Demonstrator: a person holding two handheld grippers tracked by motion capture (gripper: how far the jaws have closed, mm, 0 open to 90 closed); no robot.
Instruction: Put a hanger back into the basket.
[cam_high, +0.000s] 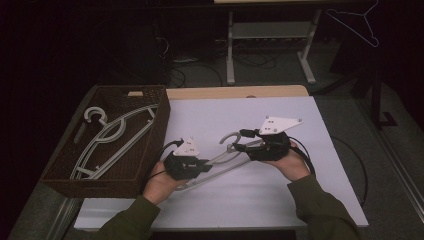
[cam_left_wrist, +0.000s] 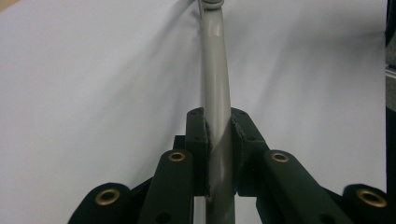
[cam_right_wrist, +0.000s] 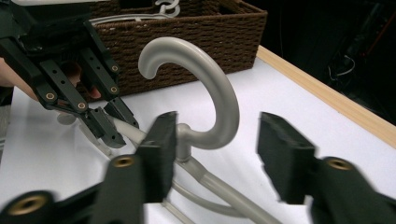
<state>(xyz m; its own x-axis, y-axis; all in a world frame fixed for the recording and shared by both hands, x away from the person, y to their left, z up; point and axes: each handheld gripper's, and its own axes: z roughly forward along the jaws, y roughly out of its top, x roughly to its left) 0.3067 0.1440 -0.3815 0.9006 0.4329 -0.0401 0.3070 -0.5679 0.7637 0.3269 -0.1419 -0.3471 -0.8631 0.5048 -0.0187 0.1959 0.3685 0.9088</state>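
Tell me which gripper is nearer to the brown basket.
Left. The left gripper sits just beside the basket at its right wall, jaws shut on the hanger arm. The right gripper is farther right, jaws open around the hook.

High view: dim overall, corners falling to near black, the white tabletop (cam_high: 280, 200) the one bright area; floor and far furniture murky. Left gripper view: even, soft light on the tabletop, faint shadow beside the grey hanger (cam_left_wrist: 216, 93), near jaws slightly soft. Right gripper view: near jaws motion-blurred, the hanger's hook sharp with a mild sheen, far right background dark.
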